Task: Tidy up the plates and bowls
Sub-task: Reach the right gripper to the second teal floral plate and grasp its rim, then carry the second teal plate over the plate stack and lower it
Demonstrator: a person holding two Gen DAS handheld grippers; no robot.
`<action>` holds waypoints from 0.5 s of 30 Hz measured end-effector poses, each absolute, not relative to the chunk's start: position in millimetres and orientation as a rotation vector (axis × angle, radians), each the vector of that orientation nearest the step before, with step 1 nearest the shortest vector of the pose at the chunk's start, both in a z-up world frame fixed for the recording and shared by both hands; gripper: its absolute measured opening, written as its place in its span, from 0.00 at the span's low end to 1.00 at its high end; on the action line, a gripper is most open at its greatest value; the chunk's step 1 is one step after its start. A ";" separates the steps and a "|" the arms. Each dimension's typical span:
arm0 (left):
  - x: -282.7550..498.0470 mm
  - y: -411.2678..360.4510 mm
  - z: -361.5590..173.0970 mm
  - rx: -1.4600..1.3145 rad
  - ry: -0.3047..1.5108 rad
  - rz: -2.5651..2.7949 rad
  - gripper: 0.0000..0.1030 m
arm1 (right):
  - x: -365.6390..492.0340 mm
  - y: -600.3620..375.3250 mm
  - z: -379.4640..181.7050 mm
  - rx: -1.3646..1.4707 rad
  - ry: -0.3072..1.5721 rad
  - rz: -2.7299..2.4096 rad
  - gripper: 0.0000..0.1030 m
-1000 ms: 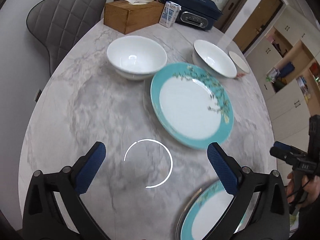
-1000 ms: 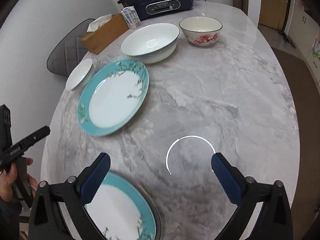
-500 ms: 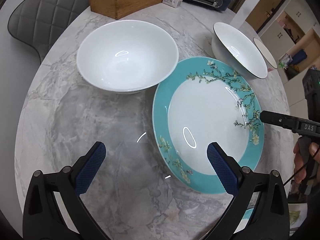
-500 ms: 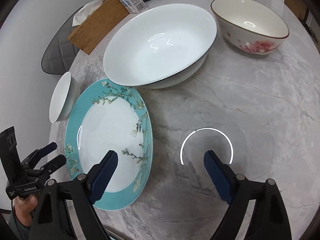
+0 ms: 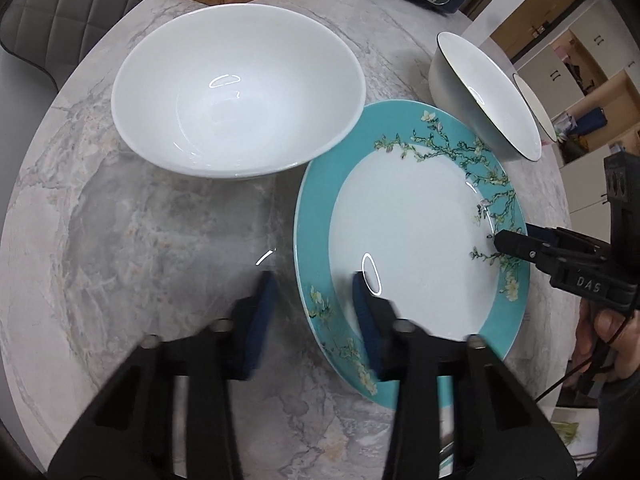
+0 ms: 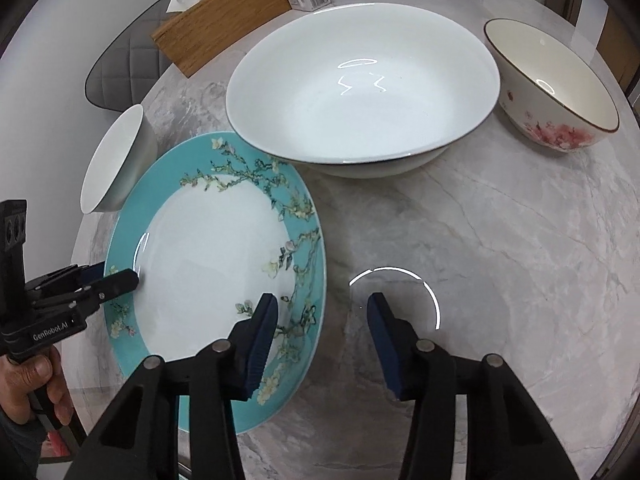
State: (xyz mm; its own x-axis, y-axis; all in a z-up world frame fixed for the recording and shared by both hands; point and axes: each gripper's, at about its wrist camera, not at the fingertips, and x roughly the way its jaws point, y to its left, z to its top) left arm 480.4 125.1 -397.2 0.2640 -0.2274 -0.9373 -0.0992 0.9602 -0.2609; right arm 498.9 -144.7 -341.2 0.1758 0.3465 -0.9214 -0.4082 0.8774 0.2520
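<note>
1. Your left gripper (image 5: 314, 302) sat low in the left wrist view with its jaws partly closed around the near rim of the teal plate (image 5: 408, 236), one pad outside the rim and one over the white centre; you could not tell whether either pad touched the plate.
2. Your right gripper (image 6: 322, 312) straddled the opposite rim in the lower middle of the right wrist view, jaws likewise apart, with its left pad over the floral border and its right pad over the marble table (image 6: 500, 240).
3. The plate lay flat, centre right of the left wrist view.
4. A white bowl (image 5: 236, 100) stood at upper left, its rim overlapping the plate's edge.
5. A wide dark-rimmed bowl (image 6: 360, 88) filled the upper centre of the right view, a floral bowl (image 6: 556, 84) just beside it at upper right.
</note>
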 end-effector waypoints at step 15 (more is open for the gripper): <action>485.6 125.1 -393.9 -0.348 1.350 -0.094 0.13 | 502.9 -144.2 -340.6 0.003 1.352 0.541 0.16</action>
